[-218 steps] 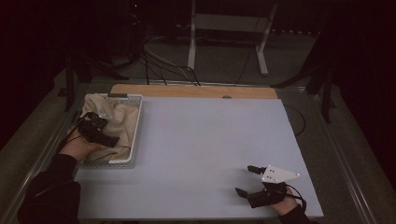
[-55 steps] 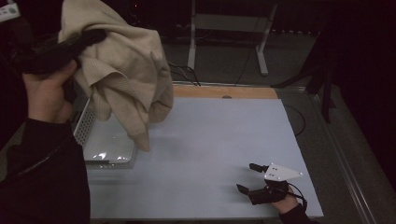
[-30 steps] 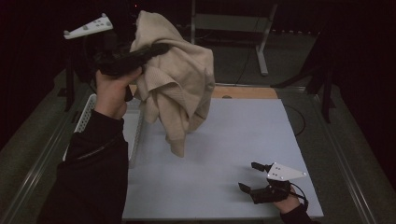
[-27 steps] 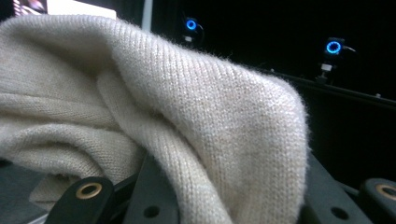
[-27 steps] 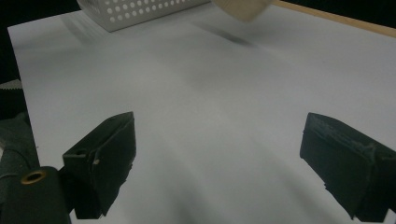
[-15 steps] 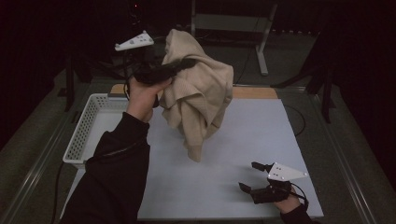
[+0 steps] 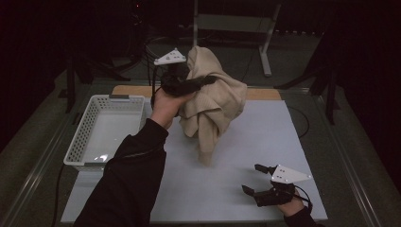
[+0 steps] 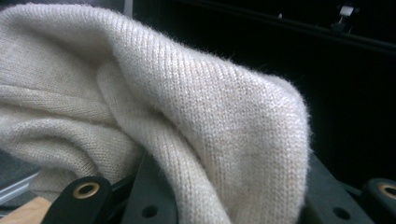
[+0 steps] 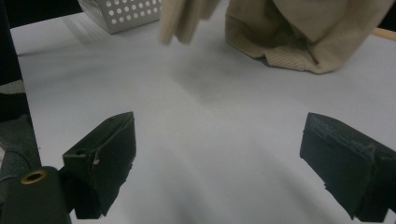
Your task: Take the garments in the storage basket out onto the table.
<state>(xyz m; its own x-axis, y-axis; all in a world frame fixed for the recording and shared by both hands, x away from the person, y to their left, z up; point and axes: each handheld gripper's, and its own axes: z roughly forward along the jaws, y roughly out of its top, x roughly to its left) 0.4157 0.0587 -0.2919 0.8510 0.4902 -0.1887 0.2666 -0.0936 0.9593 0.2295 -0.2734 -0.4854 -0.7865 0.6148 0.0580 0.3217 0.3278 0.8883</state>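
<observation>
A cream-beige knitted sweater (image 7: 213,101) with fine ribbing hangs clamped in the black left gripper (image 7: 204,81), which carries a pale grey three-cornered plate. To that gripper's left sits a white plastic basket (image 7: 80,144), its walls patterned with rows of small round holes. Beneath both grippers spreads a light grey-white table (image 7: 246,142), edged beyond the left gripper by a tan wooden strip. The right gripper (image 7: 256,180) is black too. The person's sleeve (image 7: 127,184) is black.

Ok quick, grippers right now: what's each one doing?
Left gripper: shut on the beige knit sweater, held up above the table.
Right gripper: open, empty, low over the white table.
</observation>
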